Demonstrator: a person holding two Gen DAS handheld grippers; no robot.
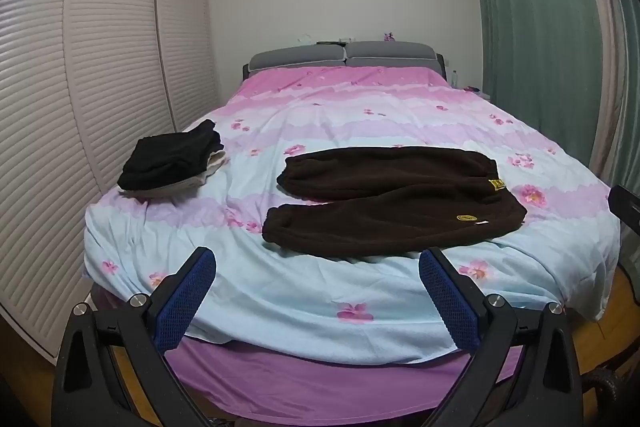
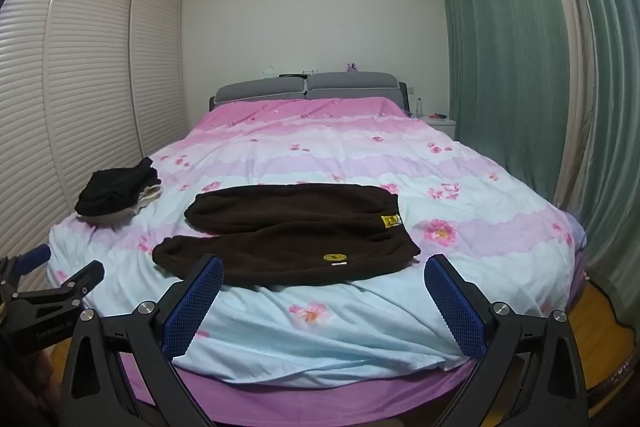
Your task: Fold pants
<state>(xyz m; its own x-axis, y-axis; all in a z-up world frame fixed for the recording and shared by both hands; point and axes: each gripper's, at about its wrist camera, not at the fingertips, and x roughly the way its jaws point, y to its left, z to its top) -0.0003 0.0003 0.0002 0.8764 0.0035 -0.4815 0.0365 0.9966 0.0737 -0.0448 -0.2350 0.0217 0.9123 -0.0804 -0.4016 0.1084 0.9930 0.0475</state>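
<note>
Louvered white wardrobe doors (image 1: 100, 67) and green pleated curtains (image 2: 500, 67) flank our workspace, a bed under a pink-and-blue floral duvet (image 1: 360, 115). We see the dark brown fleece pants (image 1: 394, 203) spread flat near the foot edge, waistband toward the curtains and both legs running toward the wardrobe, slightly parted; we judge they lie open like this so each end can be taken for the first fold. A folded stack of black and cream clothes (image 1: 172, 159) sits well apart near the wardrobe-side edge, probably out of the way. We hold the left gripper (image 1: 318, 267) and the right gripper (image 2: 324, 277) short of the bed, tilted gently downward, both spread fully wide and holding nothing.
</note>
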